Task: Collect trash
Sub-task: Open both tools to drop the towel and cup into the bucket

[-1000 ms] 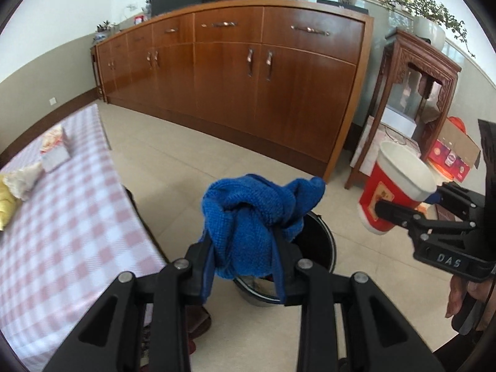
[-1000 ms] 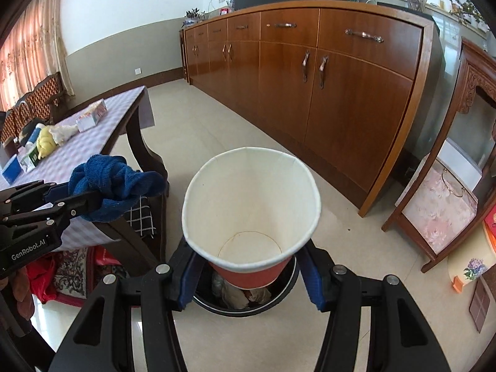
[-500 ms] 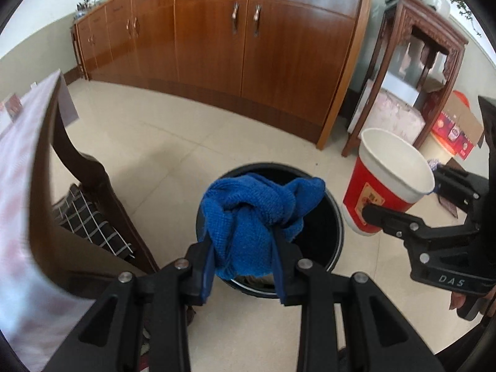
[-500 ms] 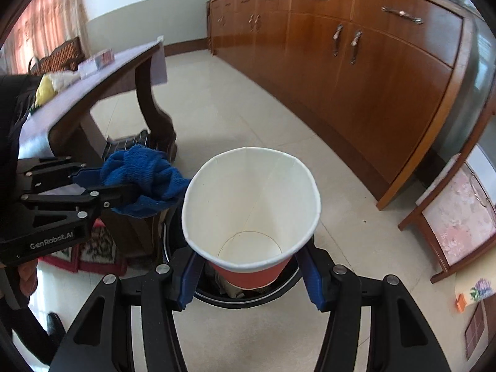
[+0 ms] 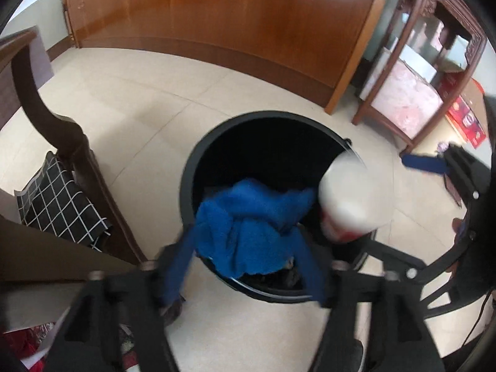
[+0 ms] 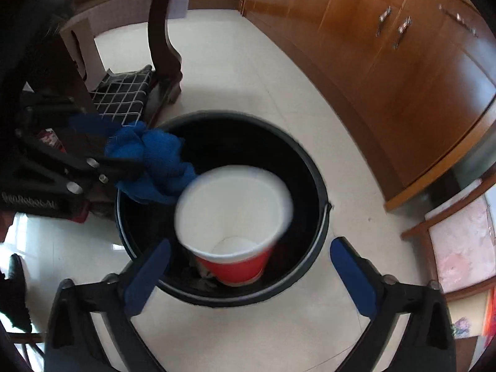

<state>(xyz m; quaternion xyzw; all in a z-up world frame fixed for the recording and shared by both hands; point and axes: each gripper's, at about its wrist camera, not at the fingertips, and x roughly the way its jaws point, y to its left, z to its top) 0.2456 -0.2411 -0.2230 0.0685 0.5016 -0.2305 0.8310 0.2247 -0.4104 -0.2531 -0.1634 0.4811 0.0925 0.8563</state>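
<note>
Two items are at the release stage: the right gripper (image 6: pixel 249 274), jaws just opened wide, has freed the paper cup (image 6: pixel 232 223) over the black bin (image 6: pixel 313 167), while the left gripper (image 5: pixel 248 266), jaws just opened, has loosed the blue cloth (image 5: pixel 248 223) above the bin's near rim.

- I see the blue cloth (image 5: pixel 248 226), crumpled, hanging over the near-left rim of the black bin (image 5: pixel 198 155).
- The red paper cup (image 6: pixel 232 217), white inside and mouth up, sits tilted within the bin's opening, touching the cloth.
</note>
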